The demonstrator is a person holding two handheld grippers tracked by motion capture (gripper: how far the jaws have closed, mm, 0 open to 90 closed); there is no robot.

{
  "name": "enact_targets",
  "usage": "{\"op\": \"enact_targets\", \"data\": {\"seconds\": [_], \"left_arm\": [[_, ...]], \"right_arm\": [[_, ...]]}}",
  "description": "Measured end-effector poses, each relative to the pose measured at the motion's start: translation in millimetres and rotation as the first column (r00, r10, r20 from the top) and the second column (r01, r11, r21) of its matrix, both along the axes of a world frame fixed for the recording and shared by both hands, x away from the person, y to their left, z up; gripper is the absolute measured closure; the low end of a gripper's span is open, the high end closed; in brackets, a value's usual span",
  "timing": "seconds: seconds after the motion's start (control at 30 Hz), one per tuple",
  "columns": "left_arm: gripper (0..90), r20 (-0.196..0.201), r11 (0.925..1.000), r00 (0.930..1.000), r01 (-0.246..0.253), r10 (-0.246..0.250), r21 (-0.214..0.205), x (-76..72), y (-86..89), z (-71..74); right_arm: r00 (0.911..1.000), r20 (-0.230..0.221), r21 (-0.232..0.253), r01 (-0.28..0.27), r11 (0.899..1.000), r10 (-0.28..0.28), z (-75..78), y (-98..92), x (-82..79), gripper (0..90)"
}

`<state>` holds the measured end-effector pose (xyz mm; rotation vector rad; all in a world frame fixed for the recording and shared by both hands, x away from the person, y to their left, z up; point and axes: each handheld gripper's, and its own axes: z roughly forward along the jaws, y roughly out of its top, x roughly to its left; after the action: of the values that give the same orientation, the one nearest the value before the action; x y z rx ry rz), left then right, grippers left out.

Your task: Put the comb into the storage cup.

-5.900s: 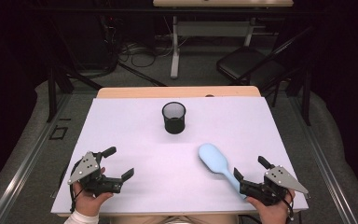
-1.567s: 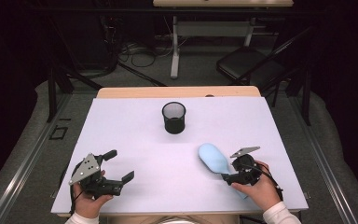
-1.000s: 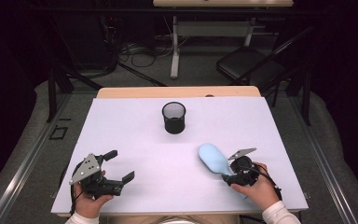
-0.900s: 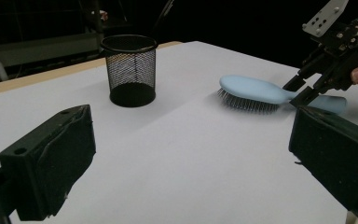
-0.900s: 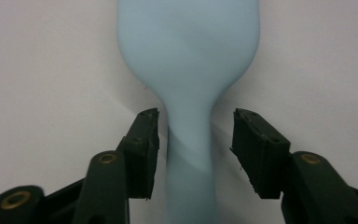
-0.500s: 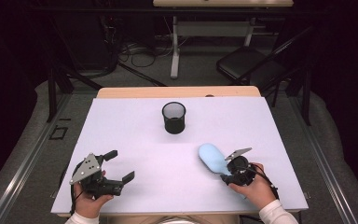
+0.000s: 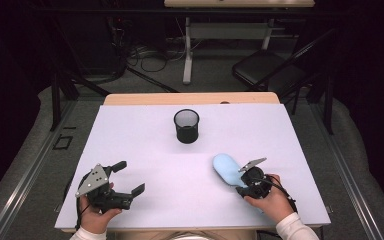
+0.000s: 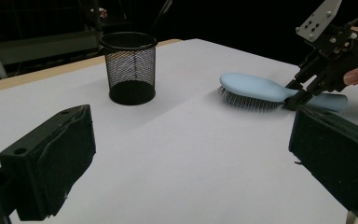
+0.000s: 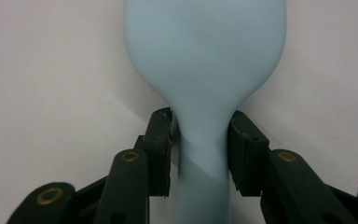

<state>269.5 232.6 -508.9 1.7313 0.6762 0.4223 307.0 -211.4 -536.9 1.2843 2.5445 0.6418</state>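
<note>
Fingers of the right gripper (image 9: 199, 151) are now straddling the neck of the light blue hairbrush (image 7: 227, 169), one pad on each side where the handle narrows. In the right gripper view they look pressed against it or as good as touching, so I'd call it clenched on the brush, though the brush lies flat on the table (image 7: 145, 145), bristles down, not lifted yet. A few seconds back that hand was parked by the near right edge, well off the brush; it slid in and settled over the handle, so looks like a pickup is about to happen. The left gripper (image 7: 126, 179) hasn't budged, fingers spread wide apart over bare table, holding nothing. The black mesh cup (image 8: 128, 66) stands upright mid-table, well apart from the brush, and looks empty from the high view. My guess is the brush ends up in there.
</note>
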Motion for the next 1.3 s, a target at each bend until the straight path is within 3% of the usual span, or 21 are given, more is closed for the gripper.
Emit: {"op": "enact_targets", "data": {"seconds": [0.2, 0.77, 0.9, 1.13, 1.3], "left_arm": [[0.4, -0.004, 1.0, 1.0, -0.002, 0.002, 0.0, 0.2, -0.2, -0.2], [0.4, -0.004, 1.0, 1.0, -0.002, 0.002, 0.002, 0.3, -0.2, -0.4], [0.4, -0.003, 1.0, 1.0, -0.003, 0.003, 0.001, 0.5, -0.1, -0.4], [0.4, -0.004, 1.0, 1.0, -0.003, 0.003, 0.002, 0.4, 0.0, -0.4], [0.4, -0.004, 1.0, 1.0, -0.004, 0.004, 0.002, 0.4, -0.1, -0.4]], "right_arm": [[1.0, 0.008, -0.006, -0.003, 1.0, 0.003, 0.0, -0.3, 0.2, 68.4], [0.9998, 0.02, 0.007, -0.007, 1.0, 0.007, -1.0, -1.2, 0.5, 69.4], [1.0, 0.003, -0.004, -0.007, 1.0, 0.007, 0.5, -1.7, 0.3, 69.5], [0.9996, 0.027, 0.015, -0.008, 1.0, 0.007, -1.3, -2.3, -0.4, 69.6], [0.9998, 0.015, 0.0, -0.015, 1.0, 0.015, 0.5, -3.8, -0.5, 69.7]]}}
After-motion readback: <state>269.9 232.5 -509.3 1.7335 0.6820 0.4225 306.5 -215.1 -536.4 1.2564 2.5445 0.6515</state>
